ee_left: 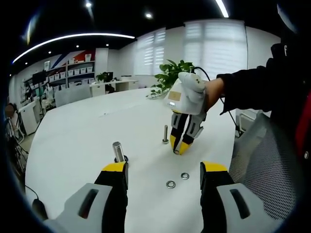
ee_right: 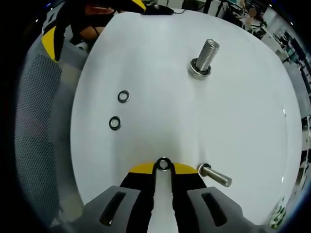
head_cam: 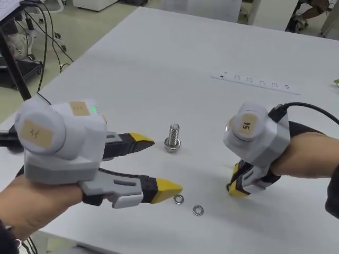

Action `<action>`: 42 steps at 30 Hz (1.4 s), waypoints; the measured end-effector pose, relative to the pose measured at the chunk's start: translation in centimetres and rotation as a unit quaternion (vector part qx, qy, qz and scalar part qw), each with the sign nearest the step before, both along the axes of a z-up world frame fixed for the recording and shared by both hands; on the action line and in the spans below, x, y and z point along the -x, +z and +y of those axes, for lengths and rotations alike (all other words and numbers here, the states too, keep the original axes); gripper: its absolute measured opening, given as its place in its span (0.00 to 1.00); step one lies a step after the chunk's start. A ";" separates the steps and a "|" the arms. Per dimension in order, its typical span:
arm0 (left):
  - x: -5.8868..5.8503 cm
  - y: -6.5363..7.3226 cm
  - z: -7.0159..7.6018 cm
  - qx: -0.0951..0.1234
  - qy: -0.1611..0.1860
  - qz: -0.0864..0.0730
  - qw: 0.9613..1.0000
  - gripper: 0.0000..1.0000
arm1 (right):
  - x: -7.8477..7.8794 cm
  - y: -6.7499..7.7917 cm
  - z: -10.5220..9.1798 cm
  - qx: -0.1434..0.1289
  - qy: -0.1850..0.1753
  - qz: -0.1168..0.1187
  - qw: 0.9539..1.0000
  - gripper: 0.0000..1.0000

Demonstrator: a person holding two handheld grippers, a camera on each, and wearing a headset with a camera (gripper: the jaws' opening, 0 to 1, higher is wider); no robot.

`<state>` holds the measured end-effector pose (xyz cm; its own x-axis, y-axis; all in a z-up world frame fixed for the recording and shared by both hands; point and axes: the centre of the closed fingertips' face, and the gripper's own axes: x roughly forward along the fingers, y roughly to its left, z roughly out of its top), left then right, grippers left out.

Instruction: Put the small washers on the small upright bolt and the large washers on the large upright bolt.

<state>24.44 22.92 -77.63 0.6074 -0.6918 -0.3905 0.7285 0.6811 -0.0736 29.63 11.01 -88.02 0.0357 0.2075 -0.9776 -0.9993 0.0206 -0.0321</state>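
Observation:
The large upright bolt (head_cam: 172, 137) stands mid-table with washers around its base; it also rises just beyond my left jaw (ee_left: 118, 151). Two small washers (head_cam: 178, 199) (head_cam: 198, 210) lie loose near the front edge. My left gripper (head_cam: 158, 165) is open and level, its yellow tips just short of the bolt and the loose washers (ee_left: 170, 184). My right gripper (head_cam: 234, 189) points down at the table, shut on a small washer (ee_right: 164, 164). The small upright bolt (ee_right: 214, 175) stands right beside its tips, and the left gripper view shows it too (ee_left: 165, 134).
A white power strip (head_cam: 257, 81) lies far back on the table (head_cam: 132, 69). A mesh chair (ee_left: 272, 160) stands off the table's near edge. Cables and a stand (head_cam: 21, 58) occupy the floor to the left.

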 end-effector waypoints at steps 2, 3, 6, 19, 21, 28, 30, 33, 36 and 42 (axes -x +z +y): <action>0.0 0.0 0.0 -0.001 0.000 0.001 1.000 0.59 | 0.0 0.2 0.0 -0.001 -0.001 -0.001 1.000 0.13; 0.0 0.0 0.0 -0.001 0.000 0.001 1.000 0.59 | 0.0 0.3 0.0 -0.001 -0.001 -0.001 1.000 0.13; -0.1 0.0 0.0 -0.001 -0.002 0.001 1.000 0.59 | -0.1 0.8 0.0 -0.003 -0.003 -0.003 1.000 0.13; -0.1 0.0 0.0 0.002 -0.002 -0.002 1.000 0.59 | 0.2 3.6 -0.5 -0.013 -0.013 -0.002 1.000 0.13; -0.1 0.0 0.0 0.002 -0.002 -0.002 1.000 0.59 | 0.2 4.4 -0.5 -0.017 -0.015 -0.006 1.000 0.13; -0.2 0.0 -0.1 0.004 -0.001 -0.003 1.000 0.59 | -0.5 6.5 -0.8 -0.023 -0.017 -0.023 0.999 0.13; -0.2 0.0 0.0 0.004 -0.001 -0.004 1.000 0.59 | -0.8 7.0 -0.9 -0.026 -0.019 -0.028 0.999 0.13; -0.1 0.0 0.0 0.004 0.000 -0.003 1.000 0.59 | -1.2 7.7 -0.9 -0.029 -0.021 -0.036 0.999 0.13; -0.1 0.0 -0.1 0.004 0.000 -0.003 1.000 0.59 | -1.8 8.0 -1.1 -0.031 -0.024 -0.041 0.998 0.13; -0.1 0.0 0.0 0.004 0.000 -0.003 1.000 0.59 | -3.2 8.5 -1.4 -0.028 -0.026 -0.052 0.998 0.13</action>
<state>24.51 22.88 -77.62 0.6106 -0.6943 -0.3809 0.7284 0.6811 -0.0738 32.78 9.58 -79.52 0.1483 0.2566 -0.9551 -0.9881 0.0779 -0.1325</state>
